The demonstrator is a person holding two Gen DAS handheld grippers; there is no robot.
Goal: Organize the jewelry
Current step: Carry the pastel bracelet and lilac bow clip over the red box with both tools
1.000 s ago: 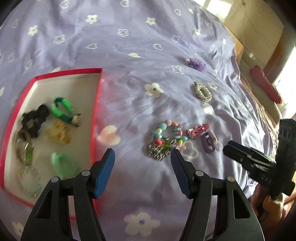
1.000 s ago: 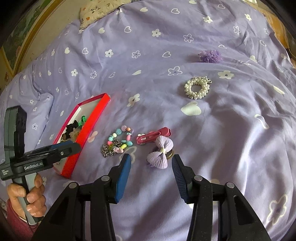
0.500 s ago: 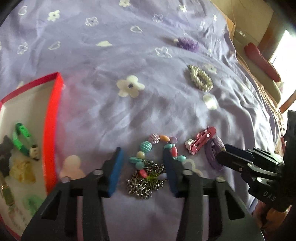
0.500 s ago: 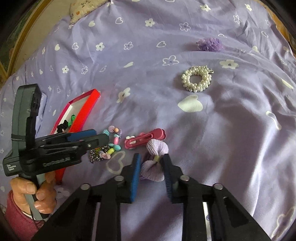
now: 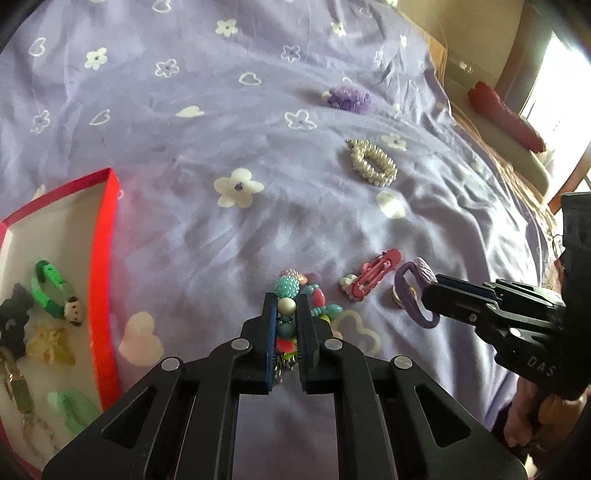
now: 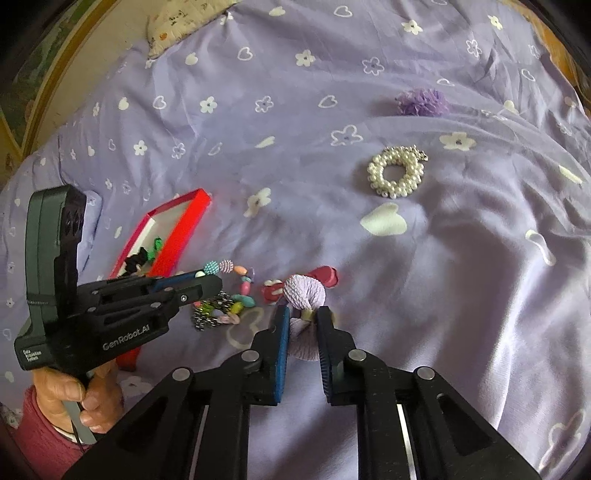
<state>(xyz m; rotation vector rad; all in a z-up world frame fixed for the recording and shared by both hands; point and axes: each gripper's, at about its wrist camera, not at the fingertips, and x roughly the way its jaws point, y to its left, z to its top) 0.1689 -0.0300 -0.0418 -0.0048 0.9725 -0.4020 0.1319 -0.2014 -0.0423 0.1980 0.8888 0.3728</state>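
My left gripper [image 5: 286, 299] is shut on a colourful beaded bracelet [image 5: 291, 286] that lies on the purple bedsheet; it also shows in the right wrist view [image 6: 236, 280]. My right gripper [image 6: 303, 314] is shut on a lilac bow hair tie [image 6: 304, 295], seen from the left wrist view with its purple loop [image 5: 413, 295]. A pink hair clip [image 5: 373, 275] lies between them. A pearl scrunchie [image 6: 396, 171] and a purple flower piece [image 6: 421, 101] lie farther back. A red-rimmed box [image 5: 105, 258] at the left holds several pieces.
The bedsheet [image 6: 461, 277] is wrinkled and slopes away to the right. A pillow [image 6: 177, 18] lies at the far back left. Furniture with a red cushion [image 5: 506, 114] stands beyond the bed's right edge.
Both grippers moved forward and down and closed, the left onto the beaded bracelet, the right onto the lilac bow hair tie.
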